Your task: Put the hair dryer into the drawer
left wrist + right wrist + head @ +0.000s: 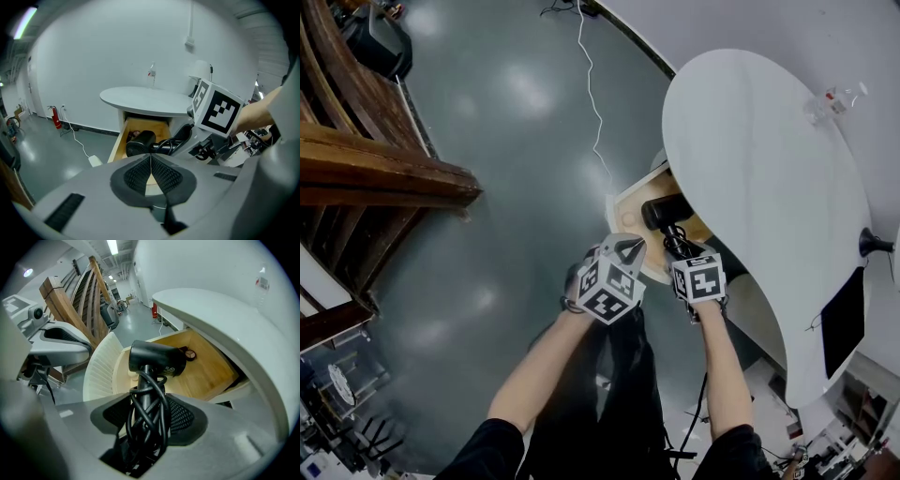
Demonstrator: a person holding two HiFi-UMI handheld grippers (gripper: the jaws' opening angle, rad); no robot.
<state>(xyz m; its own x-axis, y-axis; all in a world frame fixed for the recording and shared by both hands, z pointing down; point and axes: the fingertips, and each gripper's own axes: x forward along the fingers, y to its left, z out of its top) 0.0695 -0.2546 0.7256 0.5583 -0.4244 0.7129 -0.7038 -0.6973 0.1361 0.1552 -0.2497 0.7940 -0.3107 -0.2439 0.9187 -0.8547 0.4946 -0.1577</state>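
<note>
Right hand-held gripper [146, 416] is pinching the hair dryer [154, 359] by its handle, cord [152, 427] bunched in there too. The dryer's head sits over the open wooden drawer [206, 371] under the white surface [769, 187]. Left hand-held gripper [151, 171] is pressed together on nothing.

Head view steeply down; gripper views share drawer [211, 366].

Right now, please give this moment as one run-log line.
right gripper: shut on hair dryer handle | left gripper: shut, empty | drawer: open, hair dryer held above it
</note>
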